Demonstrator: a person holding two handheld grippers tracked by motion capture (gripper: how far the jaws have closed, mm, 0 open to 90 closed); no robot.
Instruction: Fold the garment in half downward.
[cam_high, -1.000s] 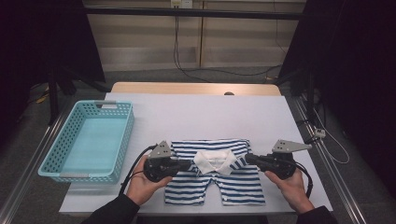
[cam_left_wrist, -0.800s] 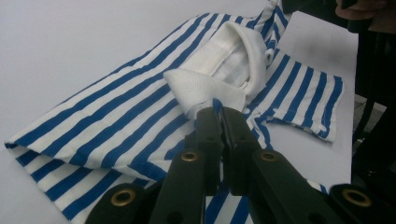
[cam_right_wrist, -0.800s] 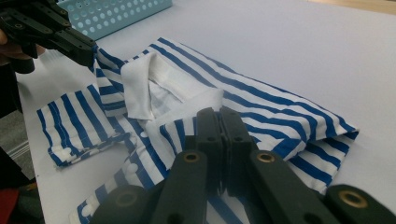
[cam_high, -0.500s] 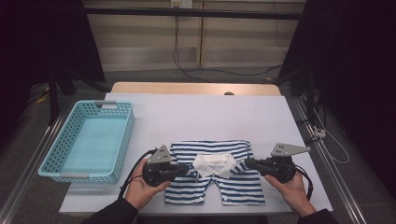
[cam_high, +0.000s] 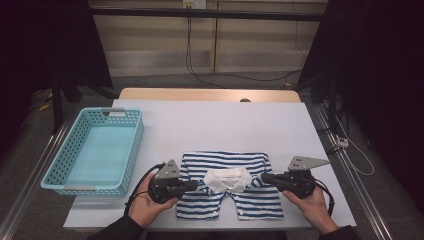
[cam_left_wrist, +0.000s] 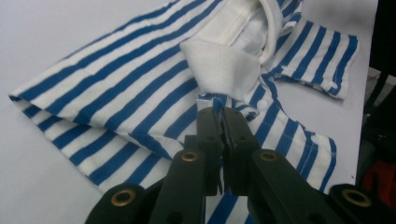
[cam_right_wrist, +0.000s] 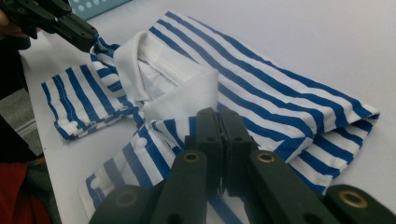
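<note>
A blue-and-white striped shirt (cam_high: 225, 162) with a white collar (cam_high: 227, 178) lies on the white table (cam_high: 225, 125) near its front edge. My left gripper (cam_high: 192, 186) is shut on striped cloth just left of the collar. In the left gripper view its jaws (cam_left_wrist: 218, 112) pinch a fold of the shirt (cam_left_wrist: 116, 102) below the collar (cam_left_wrist: 224, 65). My right gripper (cam_high: 265, 178) is shut on the shirt at the collar's right side. In the right gripper view it (cam_right_wrist: 219, 114) grips striped cloth (cam_right_wrist: 280, 88) beside the collar (cam_right_wrist: 187, 98), with the left gripper (cam_right_wrist: 88, 39) at the far shoulder.
A light blue plastic basket (cam_high: 57, 176) with nothing in it stands on the table's left side. Bare white tabletop stretches behind the shirt. Cables trail from both grippers, and dark curtains hang at both sides.
The collar and the left gripper have shifted slightly toward the near edge of the table. Both grippers stay shut on the shirt.
</note>
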